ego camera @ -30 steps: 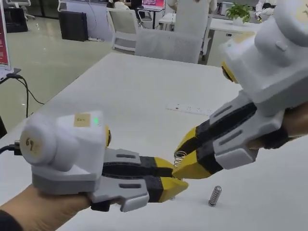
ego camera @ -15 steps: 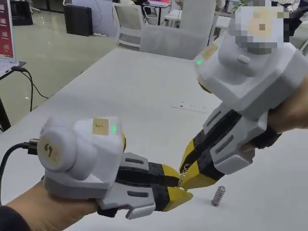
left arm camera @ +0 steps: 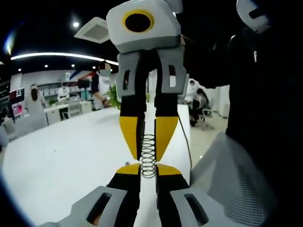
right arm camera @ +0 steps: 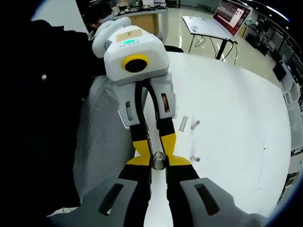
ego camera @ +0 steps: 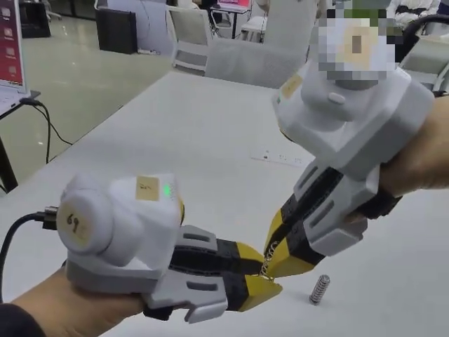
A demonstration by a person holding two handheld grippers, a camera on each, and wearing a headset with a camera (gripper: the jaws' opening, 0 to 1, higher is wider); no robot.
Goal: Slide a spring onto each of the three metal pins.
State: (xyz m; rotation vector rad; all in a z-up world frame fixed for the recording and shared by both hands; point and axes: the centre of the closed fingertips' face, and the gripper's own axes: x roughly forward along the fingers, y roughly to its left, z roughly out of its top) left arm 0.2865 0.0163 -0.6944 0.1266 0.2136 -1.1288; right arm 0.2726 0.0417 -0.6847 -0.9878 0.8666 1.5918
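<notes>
My right gripper [ego camera: 278,261] comes down from the upper right, shut on a small metal spring [ego camera: 266,262]. The spring's lower end meets the yellow tips of my left gripper [ego camera: 259,281], which reaches in from the lower left with its jaws shut. In the left gripper view the spring [left arm camera: 148,150] stands upright between the right gripper's yellow fingers [left arm camera: 131,135], its bottom coil at my left gripper's tips [left arm camera: 149,169]. A metal pin seems pinched there, mostly hidden inside the coils. A second spring [ego camera: 320,289] lies loose on the table. Two pins [right arm camera: 195,125] [right arm camera: 194,159] lie beside another spring [right arm camera: 183,124].
The white table [ego camera: 203,140] stretches away with a flat white strip [ego camera: 280,157] lying on it. Chairs [ego camera: 245,60] stand at its far end. A laptop [ego camera: 10,63] and a cable sit to the left. A person's dark clothing shows close behind both grippers.
The right gripper has tilted steeper and carried the spring down onto the left gripper's tips. The loose spring on the table has stayed put. The head camera shifted slightly.
</notes>
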